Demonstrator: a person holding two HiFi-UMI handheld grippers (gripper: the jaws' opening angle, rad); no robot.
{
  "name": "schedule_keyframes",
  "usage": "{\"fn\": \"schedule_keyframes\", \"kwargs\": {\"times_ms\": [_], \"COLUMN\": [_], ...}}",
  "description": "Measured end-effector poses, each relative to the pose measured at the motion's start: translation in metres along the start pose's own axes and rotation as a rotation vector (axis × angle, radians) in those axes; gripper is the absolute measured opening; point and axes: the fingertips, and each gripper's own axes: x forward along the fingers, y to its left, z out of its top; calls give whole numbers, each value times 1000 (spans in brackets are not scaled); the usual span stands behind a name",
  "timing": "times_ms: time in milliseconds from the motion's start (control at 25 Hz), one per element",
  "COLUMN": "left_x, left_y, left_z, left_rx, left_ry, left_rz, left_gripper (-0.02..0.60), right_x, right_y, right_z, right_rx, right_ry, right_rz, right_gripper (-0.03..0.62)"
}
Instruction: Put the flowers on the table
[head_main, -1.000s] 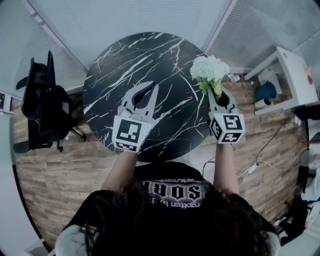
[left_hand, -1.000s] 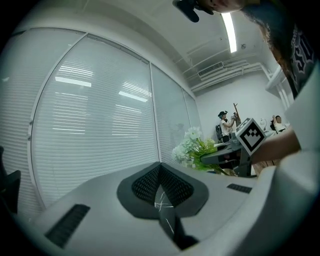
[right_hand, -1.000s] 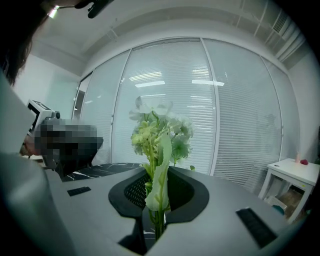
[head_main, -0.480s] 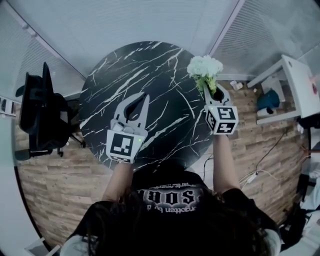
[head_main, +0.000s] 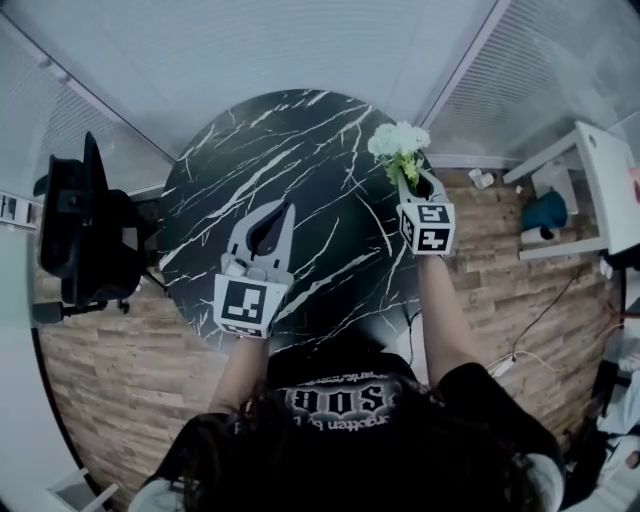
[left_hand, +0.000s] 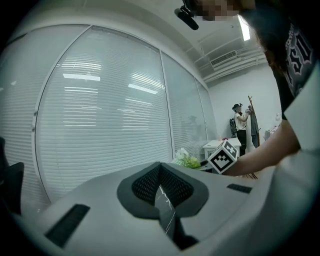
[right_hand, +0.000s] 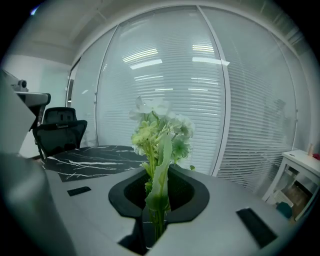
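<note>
While the flowers (head_main: 398, 142) are in the air, my right gripper (head_main: 410, 180) holds them by the green stems, its jaws narrowed onto them so that the white heads stand clear above the tips. I judge that this grip low on the stems is chosen to spare the blooms and keep the bunch upright until it is set down. It hangs over the far right edge of the round black marbled table (head_main: 300, 130). From the right gripper's own view, the tabletop lies lower and to the left, so the bunch is not resting on it yet. My left gripper (head_main: 287, 208) sits over the near middle of the table with its jaw tips together and nothing between them. Only the veined surface shows through the gap behind the tips. It looks parked there to stay out of the way, well apart from the bunch, since the task needs one tool.

By my count there is one bunch of flowers, one table, two grippers and one marker cube on each. One black office chair (head_main: 85, 235) stands just beside the table's left edge. One white side table (head_main: 610, 165) stands at the far right, well away from the work.
</note>
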Motion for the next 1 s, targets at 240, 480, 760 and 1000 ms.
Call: {"fn": "schedule_keyframes", "kwargs": {"times_ms": [240,480,760,1000], "left_x": [6,8,10,6], "left_y": [4,7,10,11], "left_z": [-13,-22,-25,-19], "left_rx": [-17,-29,-31,-30], "left_ry": [20,36,35,14], "left_rz": [18,18,13,7], "left_gripper": [2,2,2,2], "right_x": [35,53,54,49], "right_y": [-8,-9,-4,0], "right_z": [-40,-68,-89,-87], "right_rx": [10,15,43,57], "right_ry": [105,180,248,274], "right_rz": [11,22,24,49], "right_gripper": [69,71,131,261]}}
